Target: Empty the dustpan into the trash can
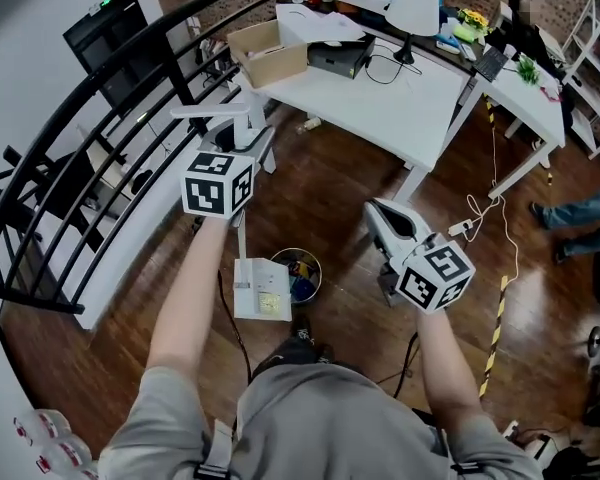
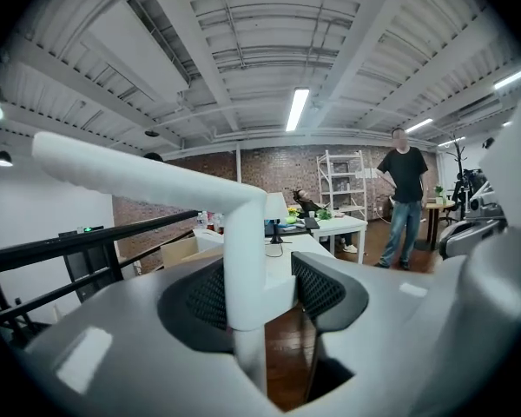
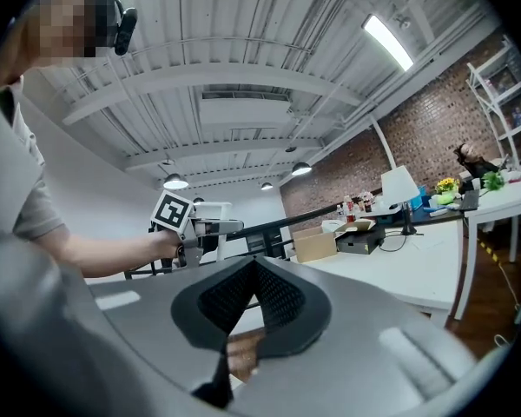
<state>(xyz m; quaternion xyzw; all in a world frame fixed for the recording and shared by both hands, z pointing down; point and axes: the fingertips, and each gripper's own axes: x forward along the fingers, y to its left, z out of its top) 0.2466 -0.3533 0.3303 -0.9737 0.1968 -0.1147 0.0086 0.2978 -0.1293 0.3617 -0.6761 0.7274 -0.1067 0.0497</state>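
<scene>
My left gripper [image 1: 253, 131] is shut on the upright pole of a white long-handled dustpan. The pole [image 2: 244, 268] runs between its pads [image 2: 210, 298], and the bent top grip [image 2: 139, 176] sticks out to the left above them. In the head view the pan [image 1: 261, 290] hangs low over the wooden floor, right beside a small round trash can [image 1: 283, 258] with coloured rubbish inside. My right gripper [image 1: 377, 214] is held level to the right of the can. Its jaws [image 3: 253, 278] meet, with nothing between them.
A white desk [image 1: 380, 103] with a cardboard box [image 1: 266, 54] and a lamp [image 1: 413, 9] stands ahead. A black railing [image 1: 75, 103] curves along the left. Cables [image 1: 477, 218] and striped tape [image 1: 498, 318] lie at right. A person [image 2: 406, 194] stands farther off.
</scene>
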